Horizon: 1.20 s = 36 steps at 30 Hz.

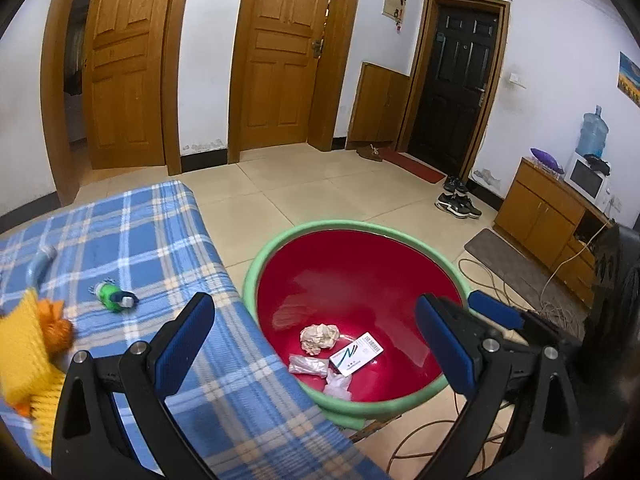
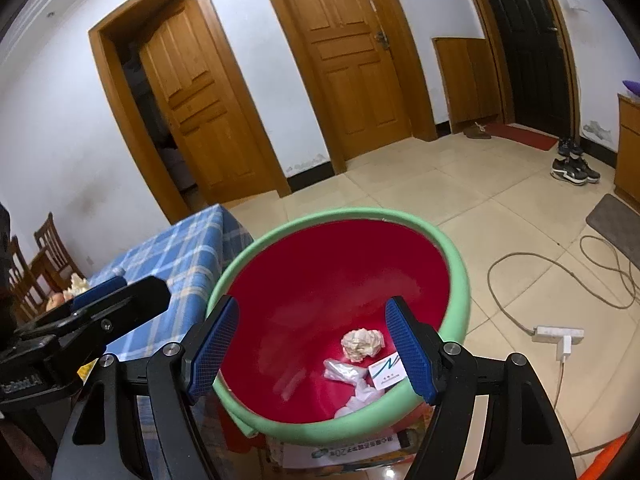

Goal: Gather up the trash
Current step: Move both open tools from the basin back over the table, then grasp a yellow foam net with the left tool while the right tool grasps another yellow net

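Glossy red round plastic basin (image 1: 360, 280) rimmed in mint green. Inside it: cream crumpled paper ball (image 1: 319, 337), white card (image 1: 355, 352) with teal swoosh, black barcode. Beside basin, blue plaid cloth (image 1: 132, 240) crossed by white, tan lines.

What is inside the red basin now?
In the basin lie a crumpled paper ball, a white card and clear plastic wrappers. In the right view, the right gripper's finger covers part of the card. Nothing can be seen beneath them.
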### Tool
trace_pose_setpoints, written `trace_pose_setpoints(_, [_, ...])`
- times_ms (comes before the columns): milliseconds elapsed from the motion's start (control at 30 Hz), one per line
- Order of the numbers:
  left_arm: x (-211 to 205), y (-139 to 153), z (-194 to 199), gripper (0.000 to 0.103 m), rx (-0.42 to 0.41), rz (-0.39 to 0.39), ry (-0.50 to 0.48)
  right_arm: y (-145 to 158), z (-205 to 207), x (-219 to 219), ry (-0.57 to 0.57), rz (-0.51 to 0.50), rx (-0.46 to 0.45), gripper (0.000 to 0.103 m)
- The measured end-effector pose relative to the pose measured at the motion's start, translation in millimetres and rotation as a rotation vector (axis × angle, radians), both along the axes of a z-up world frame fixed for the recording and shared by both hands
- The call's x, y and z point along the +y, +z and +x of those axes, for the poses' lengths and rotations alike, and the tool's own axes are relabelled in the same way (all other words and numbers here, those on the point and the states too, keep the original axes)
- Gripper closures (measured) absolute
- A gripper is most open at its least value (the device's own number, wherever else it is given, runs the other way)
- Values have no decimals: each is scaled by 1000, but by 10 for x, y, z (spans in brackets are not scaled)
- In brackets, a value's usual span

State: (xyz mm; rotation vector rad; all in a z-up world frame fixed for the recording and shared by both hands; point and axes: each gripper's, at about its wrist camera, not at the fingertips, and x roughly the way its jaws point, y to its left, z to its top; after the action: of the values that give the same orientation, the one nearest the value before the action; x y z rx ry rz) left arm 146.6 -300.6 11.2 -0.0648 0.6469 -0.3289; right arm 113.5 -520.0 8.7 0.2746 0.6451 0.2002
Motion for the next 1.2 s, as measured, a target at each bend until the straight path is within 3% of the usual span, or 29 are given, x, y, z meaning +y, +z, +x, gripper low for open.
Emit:
trace_pose_setpoints(233, [327, 154, -116, 4, -12, -6, 23, 199, -101, 91, -7, 30, 23, 26])
trace_pose_setpoints(400, [667, 241, -157, 4, -22, 0, 72, 293, -134, 423, 41, 15, 27, 26])
trace_pose_setpoints(567, [1101, 282, -221, 4, -42, 56, 150, 475, -164, 889, 117, 8, -11, 26])
trace_pose_setpoints(667, [1416, 258, -212, 4, -17, 66, 199, 503, -134, 1160, 156, 18, -18, 25])
trace_pose_setpoints(900, [2119, 62, -210, 4, 86, -8, 335, 375, 6, 1701, 222, 18, 22, 25])
trace_pose_setpoints(1033, [2239, -38, -194, 4, 118, -31, 357, 300, 87, 1783, 223, 33, 40, 25])
trace_pose_setpoints(1200, [2117, -219, -91, 4, 159, 53, 349, 206, 194, 1782, 208, 58, 63, 25])
